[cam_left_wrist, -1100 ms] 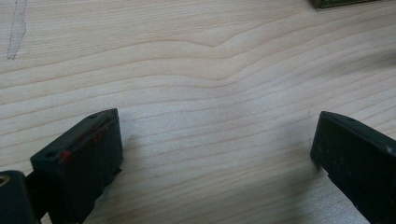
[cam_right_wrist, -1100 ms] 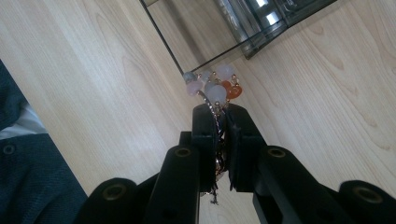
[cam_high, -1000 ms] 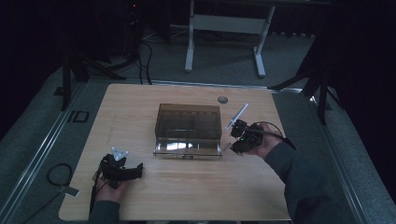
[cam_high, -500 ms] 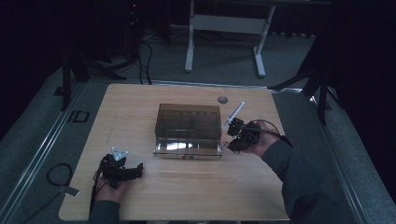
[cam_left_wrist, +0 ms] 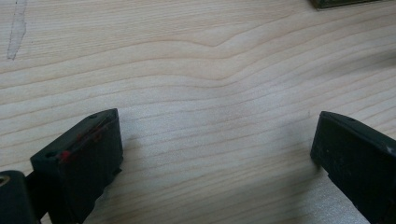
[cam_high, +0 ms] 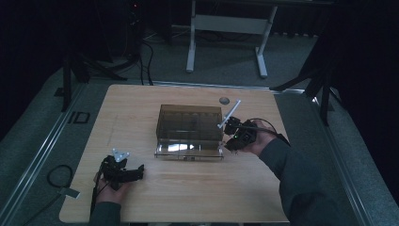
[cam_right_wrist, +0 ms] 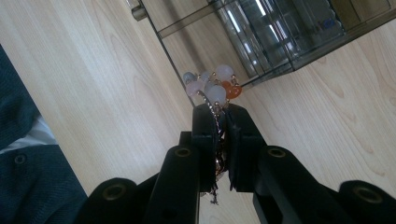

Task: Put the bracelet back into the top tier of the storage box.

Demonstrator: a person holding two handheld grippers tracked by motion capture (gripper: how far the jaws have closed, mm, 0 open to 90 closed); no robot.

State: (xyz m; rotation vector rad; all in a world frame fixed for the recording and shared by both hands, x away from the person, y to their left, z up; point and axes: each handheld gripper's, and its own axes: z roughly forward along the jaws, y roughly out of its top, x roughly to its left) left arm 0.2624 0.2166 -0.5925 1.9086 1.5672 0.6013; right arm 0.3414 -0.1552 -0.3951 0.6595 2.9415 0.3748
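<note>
While the right gripper [cam_right_wrist: 218, 109] holds a beaded piece of jewellery [cam_right_wrist: 212, 86] pinched between its nearly closed jaws, beads bunched above the tips and a thin chain trailing down between them, it sits just beside the right end of the smoked clear organiser box [cam_high: 190, 123] at the table's [cam_high: 141, 101] centre. The step in hand appears to be carrying the jewellery to the box. The next move probably calls for positioning over a compartment before release. The left gripper [cam_left_wrist: 215, 154] rests near the table's front-left corner, jaws wide apart, holding nothing.

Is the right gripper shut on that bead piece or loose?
Shut: the right gripper pinches the beaded jewellery, beads sticking out above its tips.
</note>
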